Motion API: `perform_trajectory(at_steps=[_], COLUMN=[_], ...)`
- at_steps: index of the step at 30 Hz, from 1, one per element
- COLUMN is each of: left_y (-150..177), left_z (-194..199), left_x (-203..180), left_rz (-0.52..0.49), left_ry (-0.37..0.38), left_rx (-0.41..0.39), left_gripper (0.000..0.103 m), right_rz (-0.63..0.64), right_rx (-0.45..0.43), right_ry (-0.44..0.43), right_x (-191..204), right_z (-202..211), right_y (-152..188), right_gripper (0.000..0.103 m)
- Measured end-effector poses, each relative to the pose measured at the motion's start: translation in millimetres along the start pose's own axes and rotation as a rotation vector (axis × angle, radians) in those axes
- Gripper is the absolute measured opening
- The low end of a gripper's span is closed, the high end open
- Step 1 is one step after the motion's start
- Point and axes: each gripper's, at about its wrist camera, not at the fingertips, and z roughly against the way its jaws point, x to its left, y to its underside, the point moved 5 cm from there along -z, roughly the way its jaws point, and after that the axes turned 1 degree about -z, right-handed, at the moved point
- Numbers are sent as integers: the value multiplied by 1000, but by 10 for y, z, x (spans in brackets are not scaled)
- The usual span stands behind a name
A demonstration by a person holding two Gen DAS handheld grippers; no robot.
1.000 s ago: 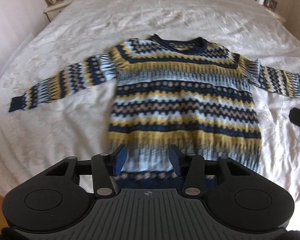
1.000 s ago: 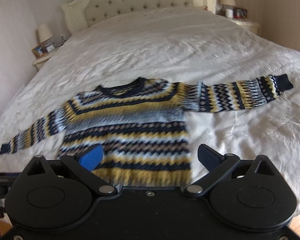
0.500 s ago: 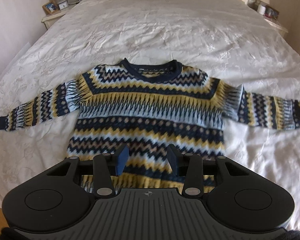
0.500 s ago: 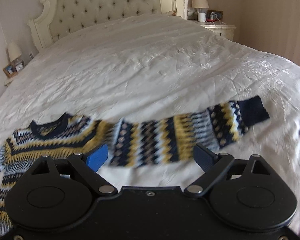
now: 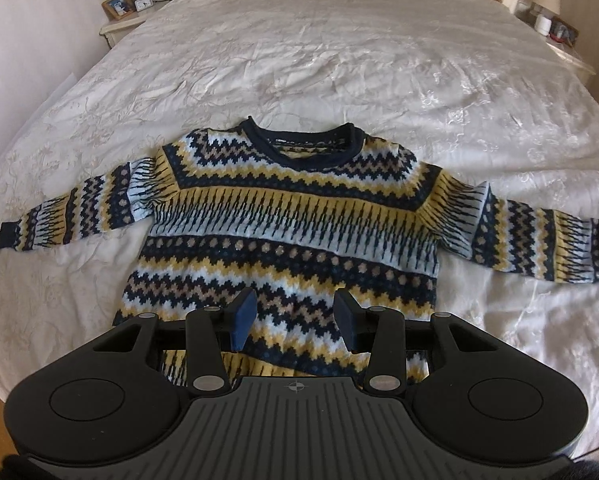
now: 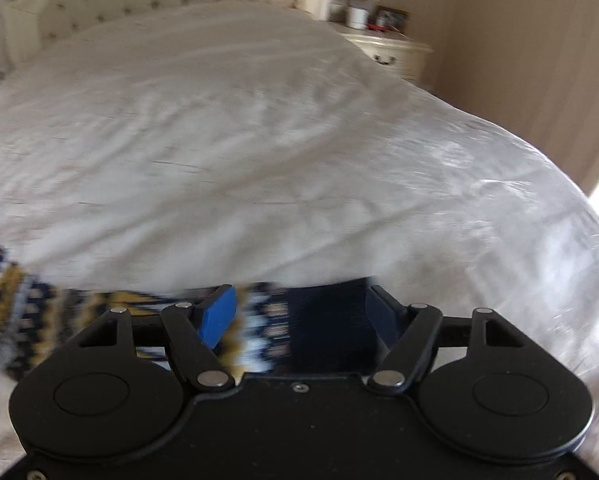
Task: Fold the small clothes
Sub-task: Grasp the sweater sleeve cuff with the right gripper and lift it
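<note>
Jaws closing on right gripper (image 6: 299, 314) (sleeve cuff (image 6: 331, 320) between); left gripper (image 5: 295, 322) gapes over sweater (image 5: 283, 216).

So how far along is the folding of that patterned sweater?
Barely begun. The sweater lies flat on the bed, both sleeves spread, nothing folded. In hand: the right gripper, jaws just closing, straddles a dark sleeve cuff; the left gripper hovers open over the body. All folds remain.

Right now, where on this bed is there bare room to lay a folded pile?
Free: the white bedspread between the sweater collar and the headboard, and the strips below each sleeve. Crowded: the middle band, where body and both sleeves span the bed, with both grippers over it.
</note>
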Motion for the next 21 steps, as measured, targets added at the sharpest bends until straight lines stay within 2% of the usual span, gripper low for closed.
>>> perform_trajectory(at_steps=[4,8,10,11,12,15,21], left_y=[-20,-25,-22,-20,-18,-29,-74], left_z=[-37,-61,-65,-70,-76,-75,-52], left_x=[-64,-104,-108,-100,-86,-60,102], left_rz=[-5,-18,-25,-24,-21,-10,-9], left_ry=[-8,-12,-12,-11,-8,3,17], left_rx=[9,16,15,15,17,13,-21], left_gripper=[42,42,42,42,42,42,42], right_rz=[-5,-23,-23,-34,-62,-163,-176], right_rx=[66,116,114,119,144,187,76], right_ry=[49,20,-3,-36,-92,-208,-290], right_x=[-262,-390,-378,-363,-363,-310,125], right_z=[-220,-382,-395,-399,-407,-356,245], right_y=[84,193,189,186,182,155,-150], right_gripper=[73,75,66,43,26,21,19])
